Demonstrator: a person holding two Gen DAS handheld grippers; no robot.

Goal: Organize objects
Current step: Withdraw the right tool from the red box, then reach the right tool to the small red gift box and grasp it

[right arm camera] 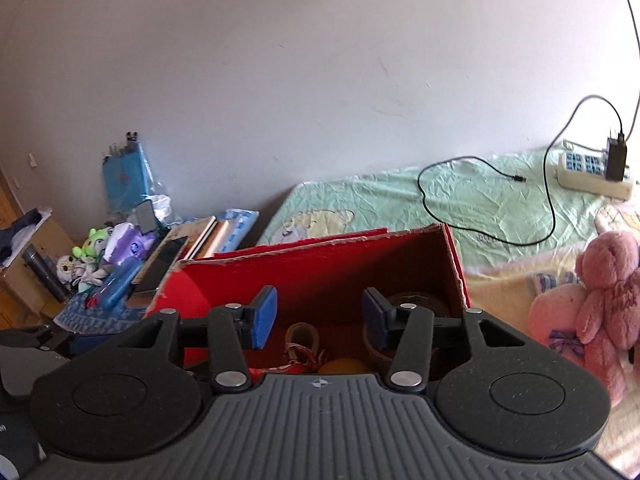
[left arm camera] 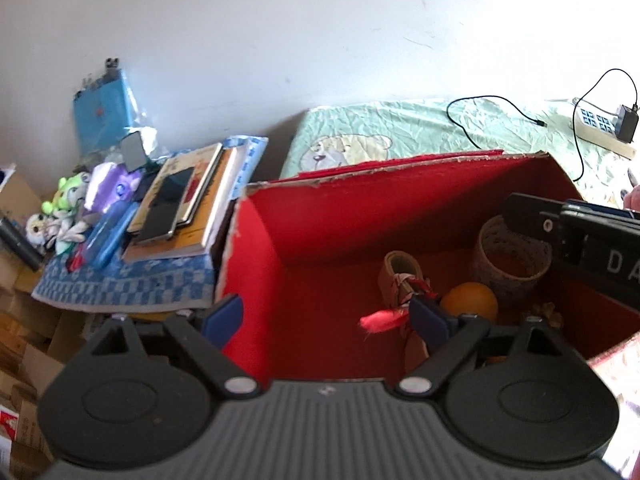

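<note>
Both grippers hang over the red cardboard box (left arm camera: pixel 320 240), holding nothing: the left gripper (left arm camera: pixel 326 316) gapes wide and the right gripper (right arm camera: pixel 320 316) stands open. An orange (left arm camera: pixel 470 300) and a tape roll (left arm camera: pixel 508 260) sit lower right in the box, seemingly stowed for tidying.

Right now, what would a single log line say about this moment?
left hand-held gripper: open, empty | right hand-held gripper: open, empty | red box: holds orange, tape roll | pink plush: outside box
</note>
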